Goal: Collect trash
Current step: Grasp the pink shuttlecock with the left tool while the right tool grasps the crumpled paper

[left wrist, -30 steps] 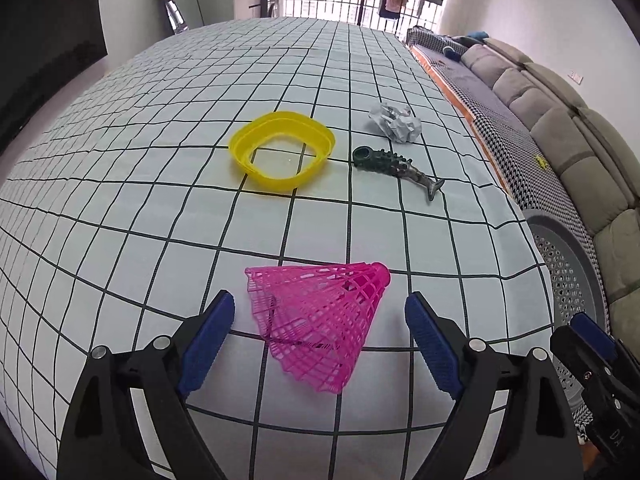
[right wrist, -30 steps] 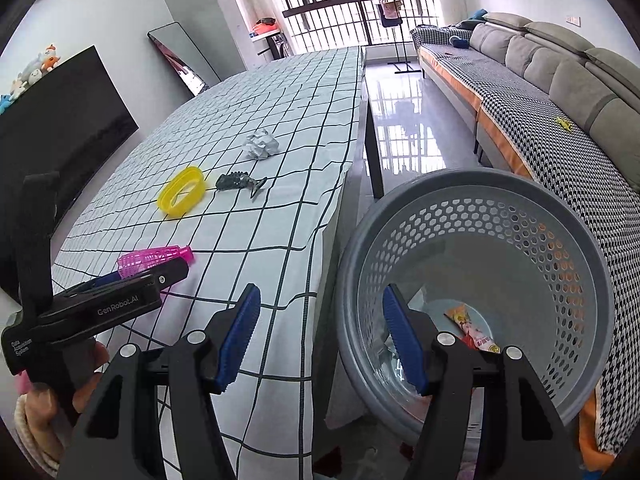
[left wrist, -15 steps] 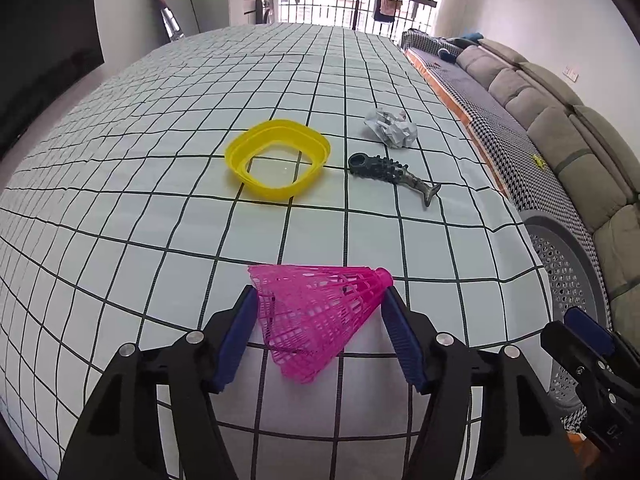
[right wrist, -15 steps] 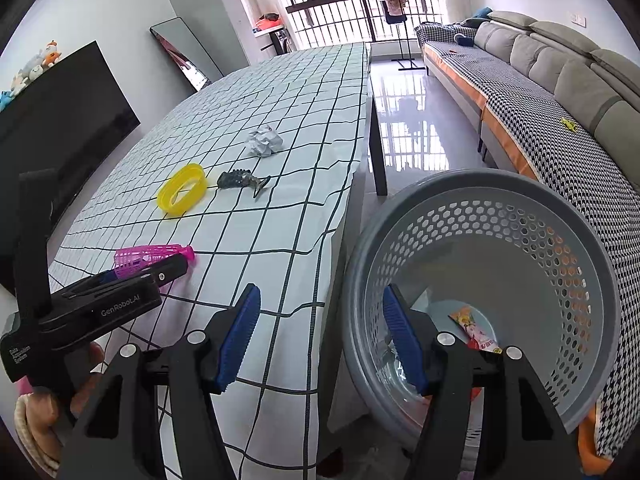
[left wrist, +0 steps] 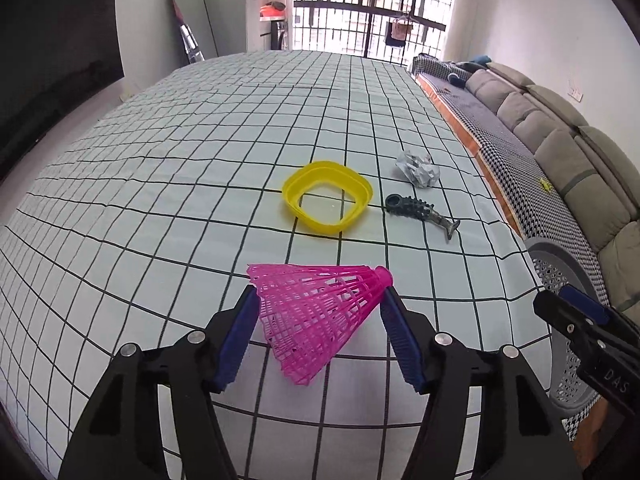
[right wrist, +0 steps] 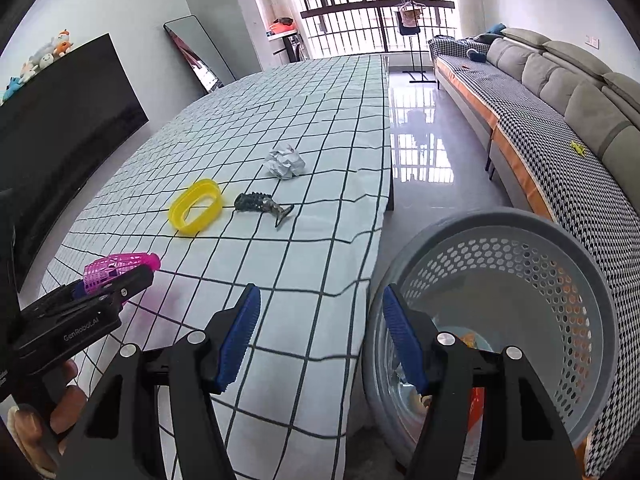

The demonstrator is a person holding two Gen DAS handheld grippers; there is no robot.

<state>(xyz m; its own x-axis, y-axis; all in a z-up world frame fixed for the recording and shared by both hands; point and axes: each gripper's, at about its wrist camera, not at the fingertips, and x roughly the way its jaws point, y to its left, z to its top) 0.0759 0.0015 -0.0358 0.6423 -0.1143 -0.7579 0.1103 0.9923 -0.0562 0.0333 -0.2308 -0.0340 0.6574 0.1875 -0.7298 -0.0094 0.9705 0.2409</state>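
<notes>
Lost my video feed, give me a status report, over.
Left gripper shut on pink shuttlecock, lifted off table. Right gripper open, empty. Grey basket beside table edge, path looks clear.

"GenRobot.AI" in white on the black body of the left gripper [right wrist: 116, 284], seen left of the right gripper's [right wrist: 320, 340] fingers. "DAS" in pale letters on the right gripper's black side, at the left wrist view's lower right edge. Nothing else readable.
</notes>
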